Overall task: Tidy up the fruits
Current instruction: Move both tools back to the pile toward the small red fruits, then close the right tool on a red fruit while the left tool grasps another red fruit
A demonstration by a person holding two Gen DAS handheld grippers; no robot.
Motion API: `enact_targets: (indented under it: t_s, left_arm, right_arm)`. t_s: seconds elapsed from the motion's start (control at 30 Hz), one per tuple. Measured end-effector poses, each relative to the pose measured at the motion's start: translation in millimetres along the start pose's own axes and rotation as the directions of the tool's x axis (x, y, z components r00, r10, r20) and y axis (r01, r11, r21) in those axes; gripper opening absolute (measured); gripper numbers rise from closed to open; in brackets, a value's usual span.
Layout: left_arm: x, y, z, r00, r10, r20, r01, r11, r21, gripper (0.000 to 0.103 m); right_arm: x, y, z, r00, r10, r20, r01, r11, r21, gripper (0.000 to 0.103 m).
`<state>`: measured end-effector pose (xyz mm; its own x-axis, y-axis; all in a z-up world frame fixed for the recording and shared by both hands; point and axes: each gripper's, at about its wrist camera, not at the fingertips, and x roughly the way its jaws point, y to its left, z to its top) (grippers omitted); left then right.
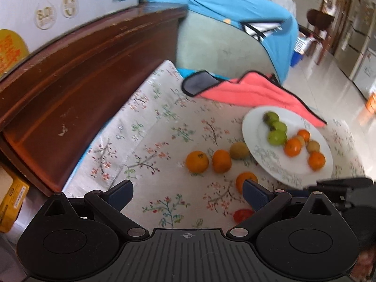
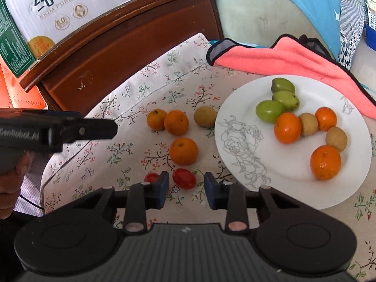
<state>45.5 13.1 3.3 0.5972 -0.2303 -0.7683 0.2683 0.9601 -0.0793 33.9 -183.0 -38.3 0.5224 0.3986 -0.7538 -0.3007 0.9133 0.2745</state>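
Observation:
A white plate (image 2: 239,127) on the floral cloth holds three green fruits (image 2: 269,111), three oranges (image 2: 287,128) and two brown fruits (image 2: 336,138). Loose on the cloth lie three oranges (image 2: 183,150), a brown fruit (image 2: 205,116) and two red tomatoes (image 2: 184,178). My right gripper (image 2: 186,193) is open and empty, fingers either side of the nearer tomato, just short of it. My left gripper (image 1: 188,193) is open wide and empty above the cloth; its right finger (image 1: 255,193) hides part of an orange (image 1: 245,181). The plate (image 1: 265,162) also shows in the left wrist view.
A pink cloth (image 2: 282,58) lies behind the plate, touching its far rim. A dark wooden headboard (image 2: 122,42) rises at the left with a milk carton box (image 2: 58,7) on it. The left gripper's body (image 2: 56,131) reaches in from the left.

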Motion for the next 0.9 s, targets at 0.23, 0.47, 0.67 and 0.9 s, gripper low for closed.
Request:
enact_targets:
  t_s: [0.23, 0.47, 0.67, 0.9]
  left_arm:
    - [3.1, -11.3, -12.9, 1.0, -0.002, -0.028, 0.006, 0.991, 0.137, 0.1]
    - [6.7, -27.0, -23.3, 0.998, -0.019, -0.06, 0.033, 0.969, 0.244, 0.1]
    - [12.5, -43.9, -32.4, 0.994, -0.063, -0.092, 0.088, 0.952, 0.295, 0.1]
    - [22.5, -50.7, -31.0, 0.993, -0.081, -0.081, 0.098, 0.966, 0.24, 0.096]
  right_arm:
    - [8.0, 3.6, 0.1, 1.0, -0.005, -0.009, 0.005, 1.0, -0.012, 0.033]
    - [12.4, 8.0, -2.0, 1.0, -0.028, -0.001, 0.028, 0.998, -0.052, 0.023]
    - [3.4, 6.4, 3.1, 1.0, -0.018, 0.025, 0.019, 0.999, -0.033, 0.023]
    - [-17.2, -2.1, 15.4, 0.996, 0.005, 0.085, -0.008, 0.999, 0.034, 0.023]
